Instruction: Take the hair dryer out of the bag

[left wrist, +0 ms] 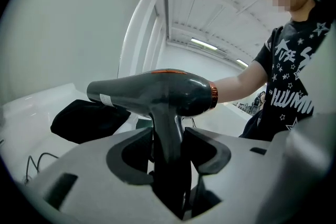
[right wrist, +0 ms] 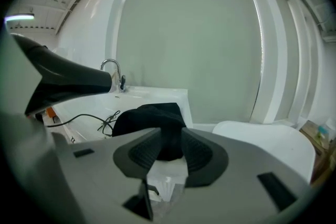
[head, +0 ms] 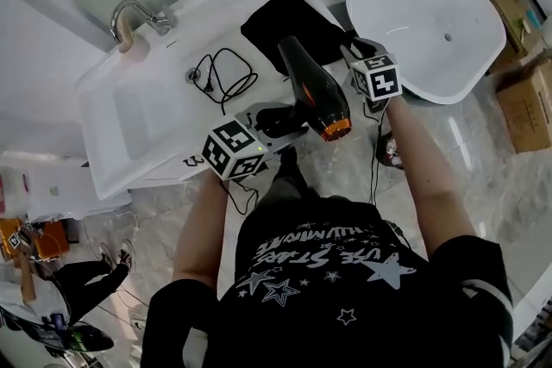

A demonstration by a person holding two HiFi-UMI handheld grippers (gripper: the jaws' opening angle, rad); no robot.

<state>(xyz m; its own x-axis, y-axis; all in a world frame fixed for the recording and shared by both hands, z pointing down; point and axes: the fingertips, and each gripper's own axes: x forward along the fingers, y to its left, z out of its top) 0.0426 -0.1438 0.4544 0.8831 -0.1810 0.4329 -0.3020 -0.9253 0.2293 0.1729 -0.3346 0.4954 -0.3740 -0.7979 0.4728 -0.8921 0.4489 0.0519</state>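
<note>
Black short-sleeved T-shirt [head: 345, 289], white stars and lettering. Grey left gripper [head: 278, 121] and right gripper [head: 354, 49], black-and-white marker cubes [head: 233, 149].

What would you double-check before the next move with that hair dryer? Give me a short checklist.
1. Left gripper clamped on the handle of the dark grey hair dryer: ok.
2. Hair dryer clear of the black fabric bag: ok.
3. Right gripper free of the bag: jaws apart, fabric between them, contact cannot tell.
4. Black cord free to follow, loose on the white sink: cannot tell.
</note>
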